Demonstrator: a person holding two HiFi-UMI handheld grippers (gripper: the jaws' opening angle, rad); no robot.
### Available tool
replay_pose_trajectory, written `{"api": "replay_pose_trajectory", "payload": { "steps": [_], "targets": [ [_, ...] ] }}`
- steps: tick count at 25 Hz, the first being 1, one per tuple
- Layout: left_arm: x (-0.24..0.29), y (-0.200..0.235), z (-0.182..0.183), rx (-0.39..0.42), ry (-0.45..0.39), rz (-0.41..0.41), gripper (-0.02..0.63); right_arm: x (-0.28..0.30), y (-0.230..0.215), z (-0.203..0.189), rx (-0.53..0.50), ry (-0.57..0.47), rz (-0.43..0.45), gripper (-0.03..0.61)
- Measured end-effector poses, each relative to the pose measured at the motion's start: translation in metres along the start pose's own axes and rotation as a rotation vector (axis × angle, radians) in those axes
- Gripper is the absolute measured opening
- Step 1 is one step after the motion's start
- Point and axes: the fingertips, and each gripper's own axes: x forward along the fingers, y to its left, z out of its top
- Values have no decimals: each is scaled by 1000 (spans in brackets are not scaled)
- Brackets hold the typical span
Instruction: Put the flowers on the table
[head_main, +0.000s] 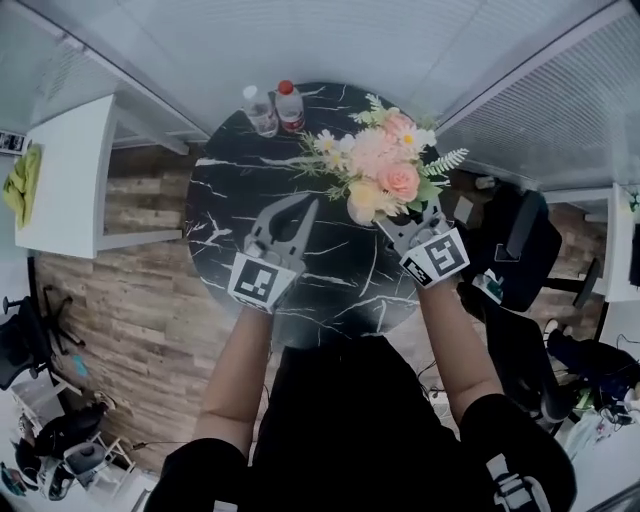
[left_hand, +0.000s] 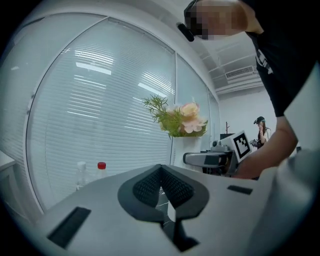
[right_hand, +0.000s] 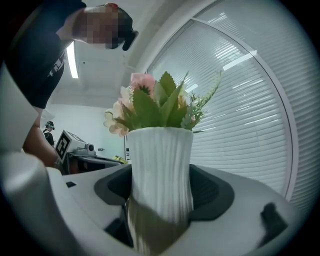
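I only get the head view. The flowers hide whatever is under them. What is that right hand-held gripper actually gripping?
Observer: In the right gripper view, the right hand-held gripper is clamped on a white ribbed vase holding the flowers.
Operator: And the left one, is it carrying anything?
Observer: No. The left gripper view shows the left hand-held gripper with its pads meeting at the tips, nothing between.
Operator: Anyone else around?
Observer: Yes, the left gripper view shows a person in a cap standing in the background.
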Motion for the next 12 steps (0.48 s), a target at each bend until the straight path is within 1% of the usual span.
{"api": "replay_pose_trajectory", "payload": {
  "steps": [4, 8, 12],
  "targets": [
    [16, 30, -23, -15, -11, -7, 11, 27, -14, -34, -5, -1, -41, 343],
    [29, 48, -50, -35, -14, -13, 11, 44, -25, -70, 2, 8, -73, 342],
    [35, 66, -70, -58, -11, -18, 11, 60, -33, -93, -7, -12, -118, 344]
  ]
}}
